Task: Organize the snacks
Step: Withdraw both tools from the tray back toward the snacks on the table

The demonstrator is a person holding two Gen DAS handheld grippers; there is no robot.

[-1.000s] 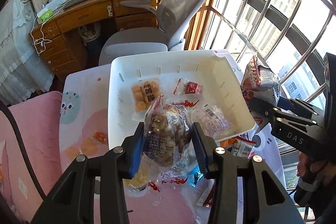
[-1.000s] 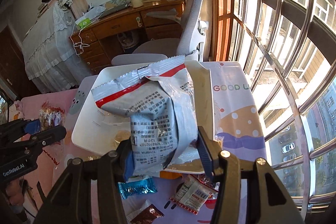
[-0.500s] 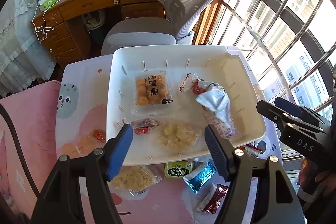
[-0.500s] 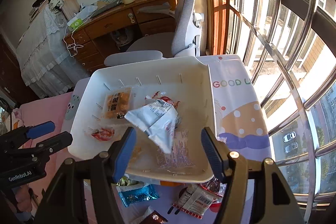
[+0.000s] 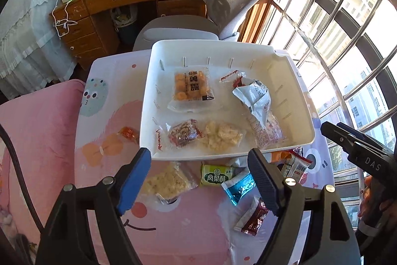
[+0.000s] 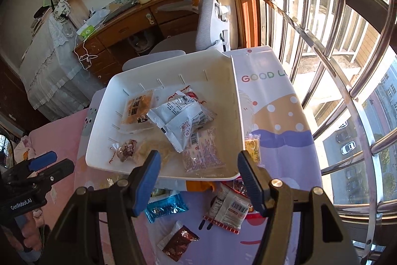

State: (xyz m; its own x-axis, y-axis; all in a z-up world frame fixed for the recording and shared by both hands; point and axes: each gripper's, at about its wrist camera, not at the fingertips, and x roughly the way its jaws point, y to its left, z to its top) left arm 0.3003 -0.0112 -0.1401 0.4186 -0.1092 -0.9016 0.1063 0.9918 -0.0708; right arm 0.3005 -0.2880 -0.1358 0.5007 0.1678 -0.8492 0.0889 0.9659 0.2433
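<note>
Both grippers, left [image 5: 199, 171] and right [image 6: 198, 171]: jaws apart, empty | snacks [image 5: 191, 87] in white tray [image 5: 208, 47] beyond jaws

One white tray [image 5: 292, 101] holds six snack packets. About six more packets lie on the table [image 5: 188, 220] outside it.

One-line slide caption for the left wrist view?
Open left tool hovers above loose snack packets beside white plastic tray.
</note>
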